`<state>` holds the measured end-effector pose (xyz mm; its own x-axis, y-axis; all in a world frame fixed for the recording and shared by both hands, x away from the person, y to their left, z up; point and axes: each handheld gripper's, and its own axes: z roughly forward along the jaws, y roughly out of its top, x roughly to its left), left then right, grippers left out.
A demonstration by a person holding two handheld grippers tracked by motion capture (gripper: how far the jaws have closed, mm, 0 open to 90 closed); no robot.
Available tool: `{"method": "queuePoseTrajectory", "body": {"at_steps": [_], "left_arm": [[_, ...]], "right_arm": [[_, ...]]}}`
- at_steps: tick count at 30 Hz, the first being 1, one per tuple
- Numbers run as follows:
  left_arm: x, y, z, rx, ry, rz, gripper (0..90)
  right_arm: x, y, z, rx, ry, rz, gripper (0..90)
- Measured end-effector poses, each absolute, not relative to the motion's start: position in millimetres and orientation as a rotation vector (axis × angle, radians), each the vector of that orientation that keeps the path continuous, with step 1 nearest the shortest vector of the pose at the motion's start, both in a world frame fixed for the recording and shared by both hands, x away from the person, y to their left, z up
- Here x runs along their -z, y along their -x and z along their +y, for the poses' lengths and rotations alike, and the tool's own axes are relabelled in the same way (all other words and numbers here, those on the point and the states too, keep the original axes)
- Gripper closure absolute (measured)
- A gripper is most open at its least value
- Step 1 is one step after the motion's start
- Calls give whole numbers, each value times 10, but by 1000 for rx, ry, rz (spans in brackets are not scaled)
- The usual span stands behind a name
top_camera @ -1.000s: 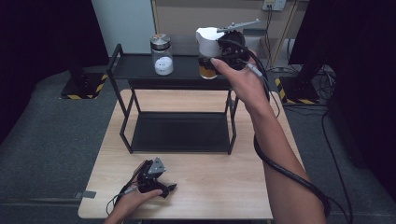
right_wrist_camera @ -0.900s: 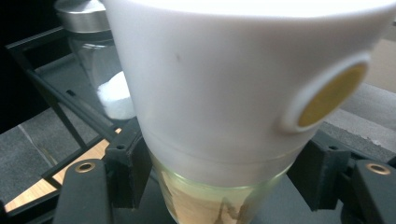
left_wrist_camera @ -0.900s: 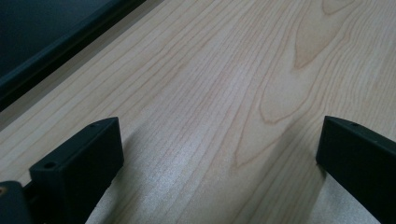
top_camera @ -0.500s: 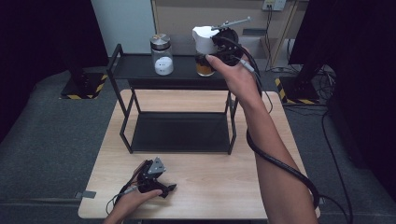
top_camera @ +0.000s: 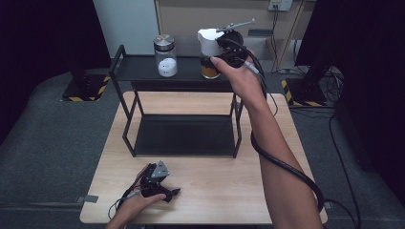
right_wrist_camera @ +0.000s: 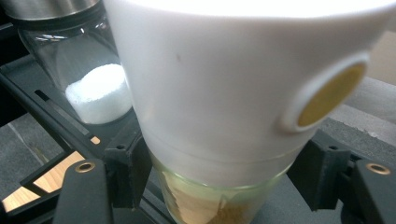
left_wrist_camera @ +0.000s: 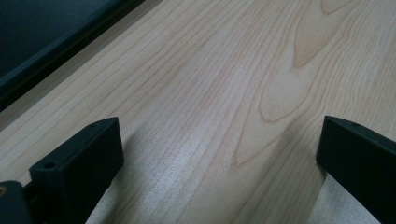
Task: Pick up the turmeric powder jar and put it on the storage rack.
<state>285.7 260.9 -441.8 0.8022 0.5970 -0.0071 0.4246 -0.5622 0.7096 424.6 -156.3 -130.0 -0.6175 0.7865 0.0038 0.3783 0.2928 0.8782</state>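
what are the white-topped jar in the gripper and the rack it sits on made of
The white-topped clear jar of brown powder: the body looks like glass, see-through with a greenish edge; the top looks like matte white plastic, though glazed ceramic is possible. The black two-tier rack looks like painted metal: thin square bars, flat matte shelf.

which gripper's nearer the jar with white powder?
Right. The right gripper is beside the powder jar, clamping the white-capped jar; the left gripper rests at the table's near edge.
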Motion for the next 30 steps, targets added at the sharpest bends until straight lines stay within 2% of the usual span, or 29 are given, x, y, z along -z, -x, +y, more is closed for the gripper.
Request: {"method": "queuePoseTrajectory", "body": {"at_steps": [30], "left_arm": [[4419, -2848, 2611, -302, -2252, 749, 0]], "right_arm": [[1387, -4195, -1584, -1289, -1024, 2113, 303]]}}
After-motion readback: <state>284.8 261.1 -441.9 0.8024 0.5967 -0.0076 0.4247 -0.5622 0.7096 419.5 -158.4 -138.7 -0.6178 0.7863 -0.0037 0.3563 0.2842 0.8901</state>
